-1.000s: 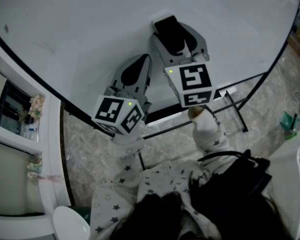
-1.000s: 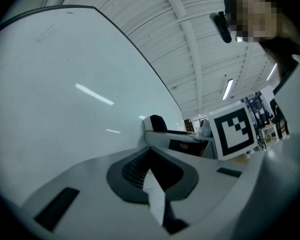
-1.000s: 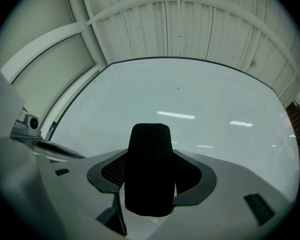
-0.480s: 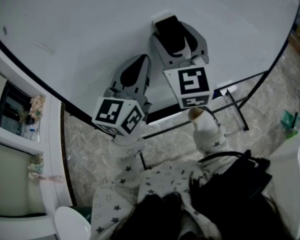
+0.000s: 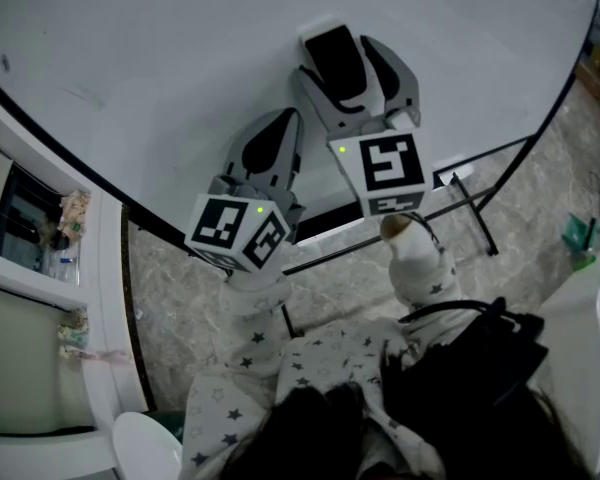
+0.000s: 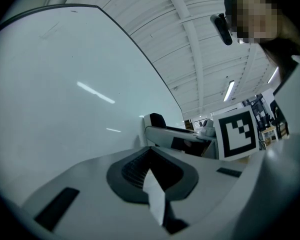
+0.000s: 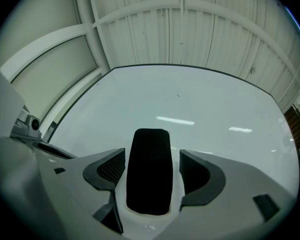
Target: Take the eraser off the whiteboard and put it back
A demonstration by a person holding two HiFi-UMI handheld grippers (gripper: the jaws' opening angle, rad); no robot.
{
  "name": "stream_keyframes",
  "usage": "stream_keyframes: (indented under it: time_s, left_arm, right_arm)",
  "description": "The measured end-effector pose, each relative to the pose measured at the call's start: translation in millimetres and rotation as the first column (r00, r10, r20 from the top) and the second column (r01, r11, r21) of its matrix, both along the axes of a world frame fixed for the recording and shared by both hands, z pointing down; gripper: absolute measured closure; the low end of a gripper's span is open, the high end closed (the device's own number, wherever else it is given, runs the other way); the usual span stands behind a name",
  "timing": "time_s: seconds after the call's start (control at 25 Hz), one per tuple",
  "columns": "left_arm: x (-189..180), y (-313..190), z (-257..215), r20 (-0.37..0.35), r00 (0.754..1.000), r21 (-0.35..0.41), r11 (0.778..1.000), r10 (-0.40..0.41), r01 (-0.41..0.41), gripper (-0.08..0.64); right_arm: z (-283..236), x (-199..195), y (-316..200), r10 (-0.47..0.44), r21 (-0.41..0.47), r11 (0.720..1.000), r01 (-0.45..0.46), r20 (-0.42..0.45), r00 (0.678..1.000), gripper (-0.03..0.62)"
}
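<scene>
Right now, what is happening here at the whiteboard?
A person works at the whiteboard with a gripper in each hand. The right gripper has the eraser between its jaws, and the jaws are opening: gaps show on both sides of the eraser, which seems to sit against the board. The left gripper is shut and empty beside it.

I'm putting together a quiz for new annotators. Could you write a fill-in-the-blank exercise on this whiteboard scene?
1. The black eraser stands between the jaws of the ____ claw.
2. The left claw has ____ between its shut jaws.
3. The big white surface beyond the eraser is a ____.

Missing words: right; nothing; whiteboard.
Note: the right claw has its jaws opening, with its pads off the eraser.
</scene>
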State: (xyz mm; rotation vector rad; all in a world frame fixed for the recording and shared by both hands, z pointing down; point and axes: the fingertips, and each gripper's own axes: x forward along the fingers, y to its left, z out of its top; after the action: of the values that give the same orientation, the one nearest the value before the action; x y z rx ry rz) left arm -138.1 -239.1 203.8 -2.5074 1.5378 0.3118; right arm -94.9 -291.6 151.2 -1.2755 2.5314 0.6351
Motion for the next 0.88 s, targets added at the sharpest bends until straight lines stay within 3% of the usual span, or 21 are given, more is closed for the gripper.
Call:
stream_keyframes:
  time_s: [0.32,0.36,0.68,0.88]
  left_arm:
    - [15.7,16.7,1.9,-0.018,1.000,0.001,1.000,-0.005,0.005,0.559]
    - [15.0,16.5,1.9,-0.022,1.000,0.002,1.000,-0.002,0.002,0.559]
    - [22.2,18.6,10.6,-0.035,0.999,-0.034,0.999,0.010,-0.012,0.560]
    - [28.9,18.9,20.2,-0.049,0.998,-0.061,0.998,0.026,-0.029,0.560]
  right_arm:
    - [12.1,33.5,25.4,-0.031,-0.058,0.998,0.033,0.035,0.999,0.268]
    - [13.5,33.4,27.3,-0.037,-0.066,0.997,0.039,0.033,0.999,0.335]
    - [37.8,29.9,40.8,-0.113,-0.178,0.978,0.111,-0.001,0.994,0.584]
    - [52.1,27.4,42.6,-0.163,-0.197,0.967,0.159,-0.003,0.987,0.584]
